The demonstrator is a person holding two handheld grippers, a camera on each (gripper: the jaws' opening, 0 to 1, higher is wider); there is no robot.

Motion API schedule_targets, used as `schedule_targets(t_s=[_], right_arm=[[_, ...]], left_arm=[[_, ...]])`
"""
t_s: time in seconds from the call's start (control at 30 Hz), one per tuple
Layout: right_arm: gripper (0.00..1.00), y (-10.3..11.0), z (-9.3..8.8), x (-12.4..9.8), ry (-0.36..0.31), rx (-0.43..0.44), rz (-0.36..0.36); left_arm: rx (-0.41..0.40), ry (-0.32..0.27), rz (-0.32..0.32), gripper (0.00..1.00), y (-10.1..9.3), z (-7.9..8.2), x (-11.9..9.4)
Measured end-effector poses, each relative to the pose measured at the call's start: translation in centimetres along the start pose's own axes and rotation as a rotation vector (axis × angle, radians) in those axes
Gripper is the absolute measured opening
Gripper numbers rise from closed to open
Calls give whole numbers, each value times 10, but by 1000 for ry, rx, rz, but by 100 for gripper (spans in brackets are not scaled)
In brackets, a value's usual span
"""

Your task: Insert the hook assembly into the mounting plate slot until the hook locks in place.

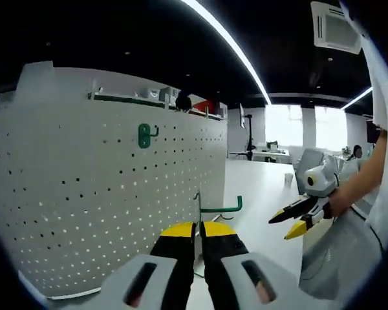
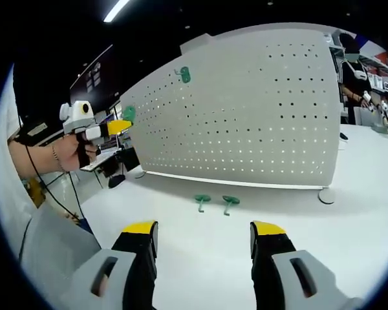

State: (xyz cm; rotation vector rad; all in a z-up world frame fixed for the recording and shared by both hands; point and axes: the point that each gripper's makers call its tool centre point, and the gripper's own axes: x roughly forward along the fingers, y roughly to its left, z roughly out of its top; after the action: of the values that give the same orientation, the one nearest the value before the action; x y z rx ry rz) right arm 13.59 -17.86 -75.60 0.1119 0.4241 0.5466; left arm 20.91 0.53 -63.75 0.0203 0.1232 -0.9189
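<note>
White perforated steel forms the upright pegboard, the mounting plate and the landmark for everything here. One green hook is already seated high on its face, near the top edge. The left gripper stands just in front of the pegboard's lower right part with its jaws nearly closed on a second green hook, whose thin wire stem rises between the yellow tips while its arm points away to the right. That hook is close to the holes, but no peg can be seen entered, so insertion and locking are judged still to do. In the right gripper view, two more green hooks lie on the white table just in front of the pegboard's foot. The right gripper hangs over the table on the near side of those two, jaws spread wide and holding nothing. Progress is judged as one hook mounted, one in hand at the board, two waiting. No brand, label or legible writing appears on the pegboard, the hooks or the grippers.
</note>
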Motion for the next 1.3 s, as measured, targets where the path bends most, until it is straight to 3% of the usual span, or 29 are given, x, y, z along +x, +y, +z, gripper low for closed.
schedule_targets(t_s=[0.73,1.1,1.17,1.3], right_arm=[[55,0,0,0,0,3,2],[55,0,2,0,-7,4,6],[55,-1,7,-1,-28,11,7],[56,10,28,-5,-131,4,62]], left_arm=[[-55,-125,81,3,-5,34,-25],[-61,-120,85,3,-6,31,-26],[-61,-115,85,3,-6,30,-25],[-52,-111,76,3,-9,31,-25]])
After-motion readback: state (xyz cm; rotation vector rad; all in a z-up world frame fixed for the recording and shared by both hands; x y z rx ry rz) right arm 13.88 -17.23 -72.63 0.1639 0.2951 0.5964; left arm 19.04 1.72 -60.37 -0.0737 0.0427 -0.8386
